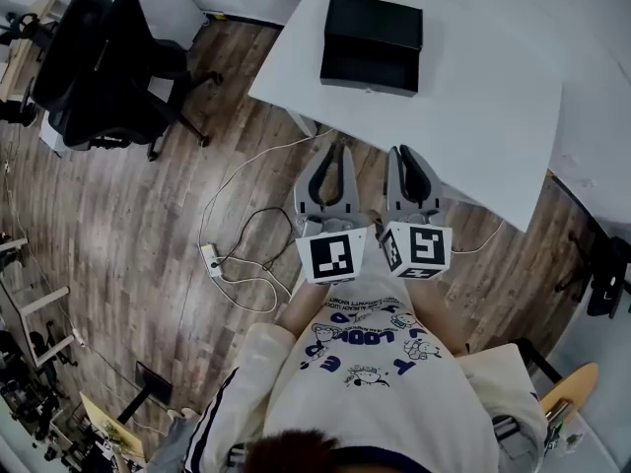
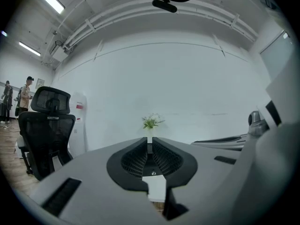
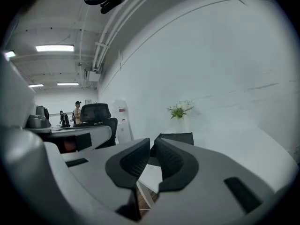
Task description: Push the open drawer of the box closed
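The push is not yet being made: the black box (image 1: pixel 372 20) is sitting far back on the white table (image 1: pixel 473 116), its drawer (image 1: pixel 367 70) jutting toward the person (clearly open). The left gripper (image 1: pixel 333 152) and right gripper (image 1: pixel 403 154) are being held clenched, empty, well short of it.

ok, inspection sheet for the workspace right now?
Surface: white table, only the box on it.
Job's things: black box on the table's far part; drawer open toward the person.
Clutter: nothing seen.
Grippers: left gripper and right gripper both shut, empty, off the table, apart from the box.
Cables: white cable and power strip on the floor.
Surroundings: wood floor; chair at left.
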